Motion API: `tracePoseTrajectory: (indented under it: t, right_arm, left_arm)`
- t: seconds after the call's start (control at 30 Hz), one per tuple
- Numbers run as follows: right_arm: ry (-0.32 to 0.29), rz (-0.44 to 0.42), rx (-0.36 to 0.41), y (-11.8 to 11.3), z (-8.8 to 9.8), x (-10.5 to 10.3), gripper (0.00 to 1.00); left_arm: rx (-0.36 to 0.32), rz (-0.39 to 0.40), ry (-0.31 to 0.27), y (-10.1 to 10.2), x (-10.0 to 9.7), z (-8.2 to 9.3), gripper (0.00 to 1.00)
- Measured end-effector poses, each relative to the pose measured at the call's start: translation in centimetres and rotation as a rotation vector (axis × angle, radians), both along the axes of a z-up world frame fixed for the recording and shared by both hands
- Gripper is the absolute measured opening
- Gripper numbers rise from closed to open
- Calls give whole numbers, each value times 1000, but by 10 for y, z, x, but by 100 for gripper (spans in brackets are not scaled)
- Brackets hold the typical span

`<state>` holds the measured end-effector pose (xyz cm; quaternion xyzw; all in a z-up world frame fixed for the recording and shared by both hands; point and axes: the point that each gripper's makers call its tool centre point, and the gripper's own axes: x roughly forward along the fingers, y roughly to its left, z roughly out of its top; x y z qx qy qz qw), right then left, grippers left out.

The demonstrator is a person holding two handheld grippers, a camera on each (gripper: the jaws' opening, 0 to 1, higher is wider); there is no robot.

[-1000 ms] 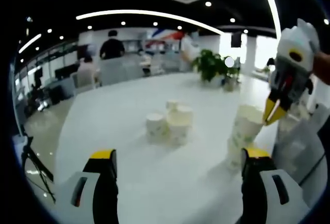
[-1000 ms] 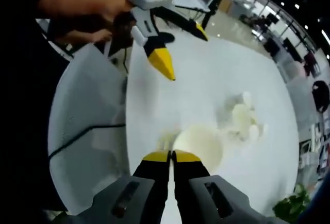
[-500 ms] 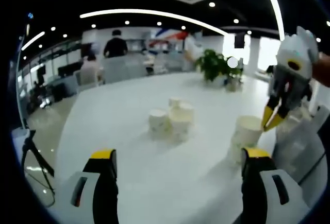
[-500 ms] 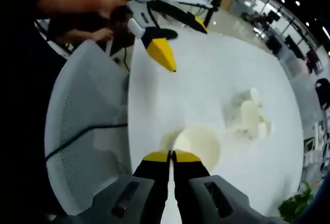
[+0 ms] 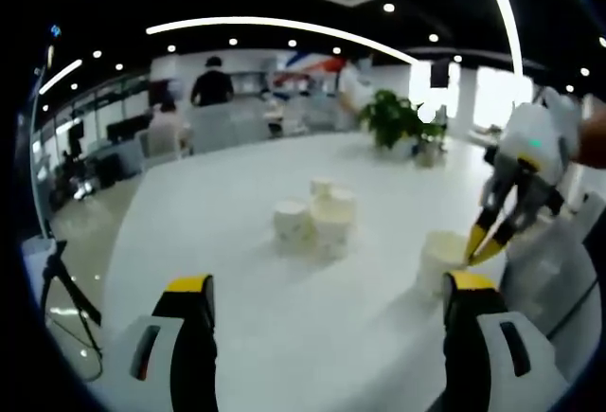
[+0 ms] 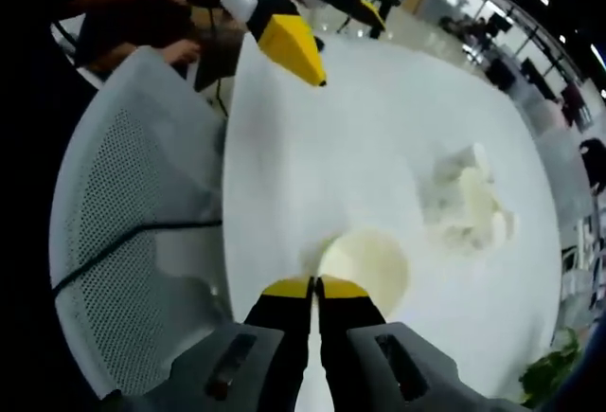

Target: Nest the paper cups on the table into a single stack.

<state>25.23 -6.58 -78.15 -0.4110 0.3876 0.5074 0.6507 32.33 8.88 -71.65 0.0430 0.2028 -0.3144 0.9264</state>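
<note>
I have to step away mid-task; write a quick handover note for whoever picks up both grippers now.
Right gripper: shut on the rim of the cup stack, which stands near the table's edge, beside the mesh chair.
Left gripper: open, holding nothing.
Loose paper cups: clustered mid-table.
Done: some cups look nested in the held stack.
Left: nest the clustered cups onto that stack.

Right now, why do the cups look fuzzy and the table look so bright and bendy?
In the left gripper view, the fisheye lens curves the table edge, and the group of cups is soft and slightly blurred. In the right gripper view, the white table glares under the ceiling lights, washing out the cup pinched in the right claw; the far cups are smeared.
</note>
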Motion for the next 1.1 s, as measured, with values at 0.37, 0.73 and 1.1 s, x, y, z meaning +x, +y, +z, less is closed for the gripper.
tracePoseTrajectory:
  t: [0.37,0.73,1.1]
  right_arm:
    - [16,-37,65,4,-2,2,0]
    - [38,-43,149,7,17,2,13]
    - [-6,-211,458,-3,90,46,38]
  left_arm:
    - [6,-5,12,1,-3,-3,98]
    - [0,-7,21,-5,-1,-4,98]
    - [-19,29,0,-1,11,0,98]
